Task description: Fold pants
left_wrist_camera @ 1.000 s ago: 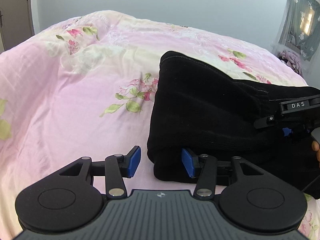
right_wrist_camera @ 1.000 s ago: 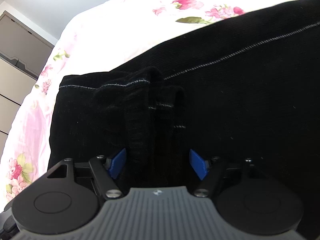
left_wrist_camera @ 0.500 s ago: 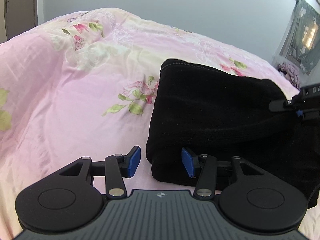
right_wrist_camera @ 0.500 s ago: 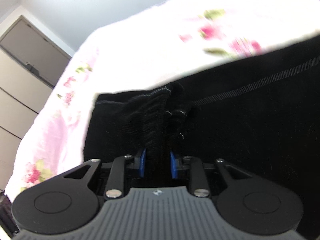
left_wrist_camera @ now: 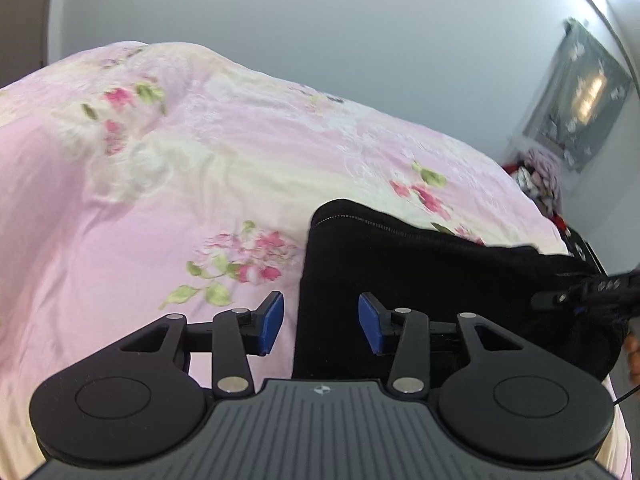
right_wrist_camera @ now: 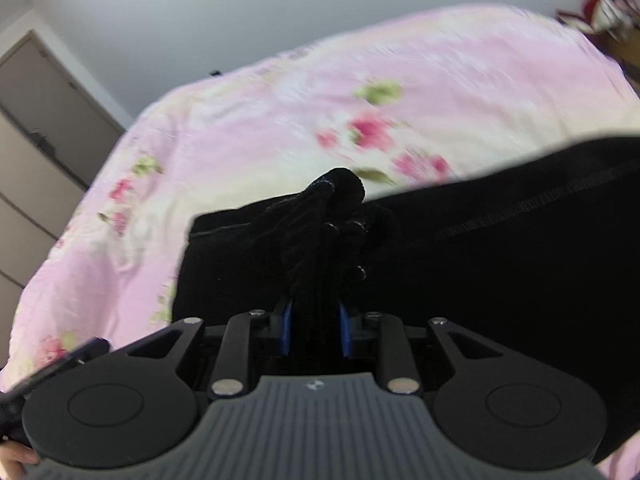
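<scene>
Black ribbed-fabric pants with a pale dotted line of stitching along the hem at 12 o'clock of the garment; the same line runs grey across the dark cloth toward 3 o'clock in the right wrist view. Pale pink bedspread, cream-white patches toward 12 o'clock, scattered sprays of deep pink blossoms with light green leaves. Left gripper: matte black arms, bright blue pads, charcoal ribbed housing, silver pivot pins. Right gripper: same black, blue and silver. Plain grey-white wall. Beige cabinet door at 9 o'clock. Grey-green patterned curtain at 2 o'clock.
</scene>
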{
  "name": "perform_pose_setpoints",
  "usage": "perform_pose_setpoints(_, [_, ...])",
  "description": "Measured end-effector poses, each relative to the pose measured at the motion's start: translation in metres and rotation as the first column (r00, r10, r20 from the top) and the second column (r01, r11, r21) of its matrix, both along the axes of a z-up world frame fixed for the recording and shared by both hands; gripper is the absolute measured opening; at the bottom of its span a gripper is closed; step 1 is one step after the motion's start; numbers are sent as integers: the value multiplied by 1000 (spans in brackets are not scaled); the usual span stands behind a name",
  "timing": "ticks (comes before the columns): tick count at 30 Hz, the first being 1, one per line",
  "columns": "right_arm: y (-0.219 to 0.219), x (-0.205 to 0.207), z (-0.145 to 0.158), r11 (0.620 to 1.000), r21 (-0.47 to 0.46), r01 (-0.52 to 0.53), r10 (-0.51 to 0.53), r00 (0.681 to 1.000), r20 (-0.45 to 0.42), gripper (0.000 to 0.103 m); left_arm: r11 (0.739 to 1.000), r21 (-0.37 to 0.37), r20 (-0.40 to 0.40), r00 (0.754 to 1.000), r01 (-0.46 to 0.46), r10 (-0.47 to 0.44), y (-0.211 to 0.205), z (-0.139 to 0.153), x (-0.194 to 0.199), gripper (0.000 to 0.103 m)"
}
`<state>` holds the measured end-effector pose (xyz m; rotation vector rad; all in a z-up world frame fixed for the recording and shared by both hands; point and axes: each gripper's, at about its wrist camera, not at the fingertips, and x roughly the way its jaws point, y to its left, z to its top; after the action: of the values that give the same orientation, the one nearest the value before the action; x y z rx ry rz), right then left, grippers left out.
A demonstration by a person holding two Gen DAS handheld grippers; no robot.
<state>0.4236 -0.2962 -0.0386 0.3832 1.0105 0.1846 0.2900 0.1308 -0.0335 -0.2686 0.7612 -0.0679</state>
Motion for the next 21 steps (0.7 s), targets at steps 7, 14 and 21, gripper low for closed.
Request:
perform_pose_setpoints(7, [-33, -23, -66, 998, -1, 55, -55, 996, -69, 19, 992, 69, -65, 993, 102, -98, -38, -30, 40, 36])
perform_pose_setpoints(14, [-36, -19, -82, 1000, -1, 2, -3, 998, -55, 26, 981, 145, -231, 969, 127, -92, -52, -95, 65, 33])
perform_pose_setpoints(21, [-41, -24, -49, 995, -87, -55, 57, 998, 21, 48, 962, 185, -157, 972, 202, -174, -47, -41, 51, 33])
